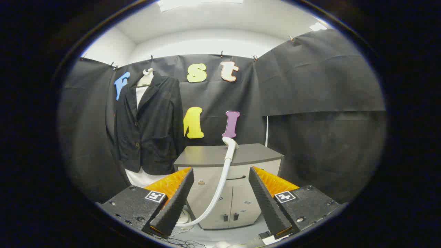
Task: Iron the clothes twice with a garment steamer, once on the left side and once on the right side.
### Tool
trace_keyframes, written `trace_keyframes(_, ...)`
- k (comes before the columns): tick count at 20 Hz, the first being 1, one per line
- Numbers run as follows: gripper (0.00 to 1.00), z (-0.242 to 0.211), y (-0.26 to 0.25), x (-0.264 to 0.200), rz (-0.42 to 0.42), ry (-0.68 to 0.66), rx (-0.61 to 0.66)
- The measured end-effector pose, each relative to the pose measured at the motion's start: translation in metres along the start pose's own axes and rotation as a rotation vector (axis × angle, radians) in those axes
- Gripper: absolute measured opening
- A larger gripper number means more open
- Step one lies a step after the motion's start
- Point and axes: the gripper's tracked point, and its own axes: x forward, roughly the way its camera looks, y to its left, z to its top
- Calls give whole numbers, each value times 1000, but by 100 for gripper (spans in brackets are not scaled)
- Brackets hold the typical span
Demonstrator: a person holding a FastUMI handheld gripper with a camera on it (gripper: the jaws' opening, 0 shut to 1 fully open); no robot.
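Steamer point(230, 145) rests on cabinet point(206, 156), beyond the wide-open, empty tool point(220, 179).

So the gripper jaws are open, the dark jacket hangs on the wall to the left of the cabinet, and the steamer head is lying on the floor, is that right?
Not quite. In the gripper view the steamer head rests on top of the cabinet, its hose running down in front. The rest holds: the gripper jaws are open and the dark jacket hangs left of the cabinet.
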Motion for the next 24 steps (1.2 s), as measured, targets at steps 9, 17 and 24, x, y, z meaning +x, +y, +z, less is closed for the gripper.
trace_keyframes(9, 100, -4, 16, 2, 7, 23, -4)
trace_keyframes(17, 100, 4, 8, 14, -12, 22, -13)
trace_keyframes(24, 100, 35, -27, 67, -25, -3, -20)
